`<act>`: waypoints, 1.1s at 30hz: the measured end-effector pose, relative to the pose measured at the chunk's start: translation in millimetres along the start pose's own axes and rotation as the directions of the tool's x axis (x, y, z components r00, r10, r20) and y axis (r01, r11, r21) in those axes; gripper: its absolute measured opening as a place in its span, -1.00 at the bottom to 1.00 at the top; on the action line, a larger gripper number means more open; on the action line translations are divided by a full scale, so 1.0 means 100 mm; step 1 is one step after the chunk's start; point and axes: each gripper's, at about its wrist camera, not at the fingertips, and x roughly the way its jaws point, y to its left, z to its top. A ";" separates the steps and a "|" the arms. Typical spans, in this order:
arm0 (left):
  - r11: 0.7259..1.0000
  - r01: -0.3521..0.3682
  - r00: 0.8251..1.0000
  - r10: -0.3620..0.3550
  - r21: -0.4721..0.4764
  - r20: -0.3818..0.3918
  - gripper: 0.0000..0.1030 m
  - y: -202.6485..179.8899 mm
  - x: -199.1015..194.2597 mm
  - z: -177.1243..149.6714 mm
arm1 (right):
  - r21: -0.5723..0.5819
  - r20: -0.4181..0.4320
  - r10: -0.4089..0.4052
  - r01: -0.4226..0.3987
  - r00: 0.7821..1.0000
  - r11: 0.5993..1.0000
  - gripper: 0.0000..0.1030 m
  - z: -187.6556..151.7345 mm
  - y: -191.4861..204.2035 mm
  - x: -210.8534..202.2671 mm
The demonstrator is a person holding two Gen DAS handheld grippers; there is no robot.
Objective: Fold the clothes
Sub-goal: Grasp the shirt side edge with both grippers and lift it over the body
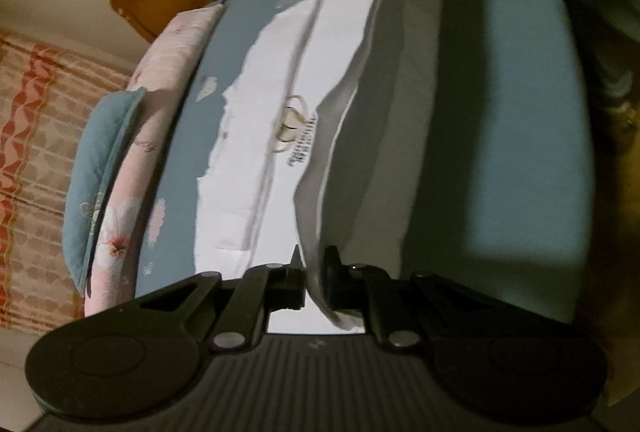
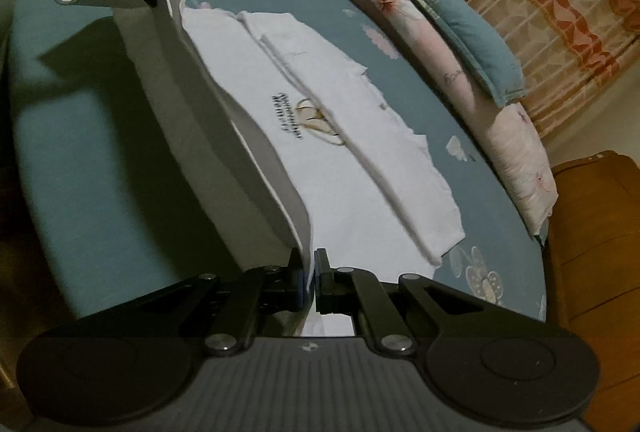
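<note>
Both pairs of fingers are clamped on the near edge of the white shirt (image 2: 352,167): the left gripper (image 1: 314,272) at one end, the right gripper (image 2: 308,272) at the other, the edge raised off the blue bedsheet (image 2: 100,191). To fold cleanly, both hands should probably travel together, keeping that edge taut and level, and lay it squarely over the printed chest.
</note>
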 end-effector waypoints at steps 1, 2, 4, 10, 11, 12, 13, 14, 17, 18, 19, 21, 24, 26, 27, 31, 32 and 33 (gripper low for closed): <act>1.000 -0.005 1.000 0.005 -0.010 0.005 -0.86 0.04 0.03 0.00 | 0.001 0.003 -0.005 0.005 1.000 1.000 -0.90 0.01 -0.03 0.02; 1.000 -0.010 1.000 0.010 -0.019 0.008 -0.86 0.08 0.05 0.01 | 0.001 0.004 -0.009 0.009 1.000 1.000 -0.90 0.03 -0.06 0.05; 0.999 -0.024 1.000 0.025 -0.031 0.010 -0.86 0.14 0.12 0.02 | 0.004 0.011 -0.027 0.027 1.000 1.000 -0.90 0.06 -0.13 0.12; 0.995 -0.063 0.998 0.065 -0.077 0.015 -0.86 0.40 0.39 0.06 | 0.049 0.028 -0.086 0.084 0.996 0.995 -0.90 0.20 -0.38 0.39; 0.994 -0.068 0.997 0.070 -0.089 0.016 -0.86 0.46 0.45 0.06 | 0.055 0.032 -0.095 0.093 0.995 0.994 -0.90 0.23 -0.44 0.45; 0.992 -0.072 0.997 0.074 -0.102 0.016 -0.86 0.52 0.51 0.07 | 0.059 0.036 -0.106 0.104 0.994 0.993 -0.90 0.26 -0.49 0.51; 0.991 -0.076 0.997 0.078 -0.112 0.015 -0.85 0.59 0.58 0.08 | 0.063 0.038 -0.114 0.111 0.993 0.992 -0.90 0.29 -0.54 0.58; 0.989 -0.083 0.996 0.085 -0.121 0.014 -0.85 0.65 0.65 0.08 | 0.070 0.041 -0.122 0.119 0.992 0.990 -0.90 0.32 -0.60 0.65; 0.983 -0.102 0.994 0.104 -0.154 0.010 -0.85 0.81 0.87 0.09 | 0.104 0.046 -0.152 0.147 0.987 0.984 -0.90 0.42 -0.76 0.87; 0.980 -0.108 0.994 0.111 -0.165 0.008 -0.85 0.86 0.94 0.10 | 0.107 0.049 -0.167 0.161 0.985 0.981 -0.90 0.45 -0.81 0.95; 0.978 -0.114 0.993 0.117 -0.176 0.007 -0.85 0.91 1.01 0.10 | 0.109 0.052 -0.180 0.174 0.982 0.979 -0.90 0.49 -0.85 1.03; 0.973 -0.121 0.992 0.125 -0.196 0.004 -0.85 1.01 1.12 0.09 | 0.106 0.056 -0.196 0.190 0.979 0.976 -0.90 0.56 -0.95 1.20; 0.966 -0.127 0.991 0.130 -0.227 0.000 -0.85 1.15 1.29 0.06 | 0.124 0.066 -0.197 0.188 0.978 0.974 -0.90 0.65 -1.10 1.39; 0.963 -0.127 0.992 0.129 -0.239 -0.009 -0.85 1.23 1.40 0.05 | 0.133 0.072 -0.204 0.194 0.976 0.972 -0.90 0.70 -1.18 1.51; 0.962 -0.126 0.992 0.127 -0.243 -0.013 -0.85 1.26 1.45 0.04 | 0.134 0.073 -0.202 0.191 0.977 0.972 -0.90 0.72 -1.22 1.58; 0.957 -0.106 0.994 0.103 -0.269 -0.026 -0.85 1.35 1.65 0.01 | 0.137 0.073 -0.186 0.175 0.980 0.975 -0.89 0.79 -1.36 1.83; 0.956 -0.096 0.995 0.093 -0.276 -0.024 -0.85 1.38 1.70 0.00 | 0.137 0.073 -0.181 0.169 0.981 0.976 -0.89 0.79 -1.38 1.88; 0.956 -0.086 0.996 0.084 -0.282 -0.022 -0.85 1.40 1.75 -0.01 | 0.139 0.070 -0.171 0.160 0.983 0.977 -0.89 0.80 -1.42 1.95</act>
